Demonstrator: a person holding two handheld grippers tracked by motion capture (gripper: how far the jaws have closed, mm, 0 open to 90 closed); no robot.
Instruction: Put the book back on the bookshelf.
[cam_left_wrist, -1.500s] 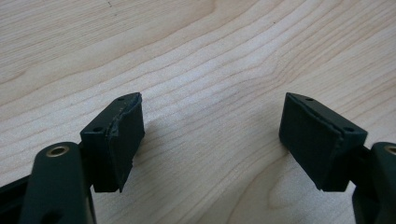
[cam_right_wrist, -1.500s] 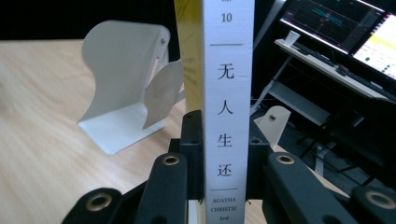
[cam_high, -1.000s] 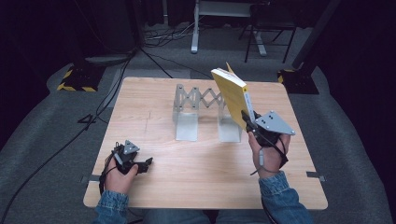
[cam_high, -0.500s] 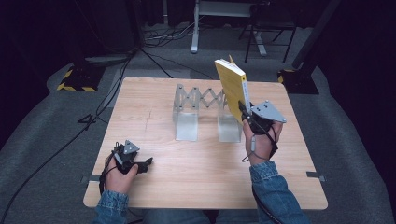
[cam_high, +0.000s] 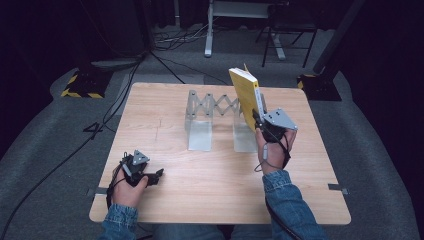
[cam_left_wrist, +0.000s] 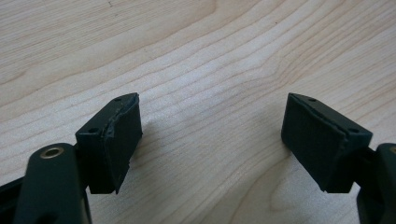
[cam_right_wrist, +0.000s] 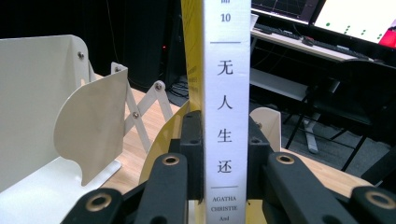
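Gripping the yellow book low on its spine, the right tongs are closing both jaws flat against its covers, so the white spine with its printed title is facing the right gripper view squarely; held this way the book is standing upright and a little tilted, ready, by my judgement, to be slid between the plates of the expanding metal bookend rack. The book is hanging above the rack's right end, just beside the right-hand plate; I cannot tell whether its lower edge is touching the base yet. The left tongs are resting on the table near the person's side, well apart from the rack, jaws spread wide with bare wood showing between them, gripping nothing. Standing in the way: the upright plates and the scissor linkage between them, which are narrowing the slot. Cables, a striped floor weight and a stand's legs are lying beyond the table, posing no hindrance.
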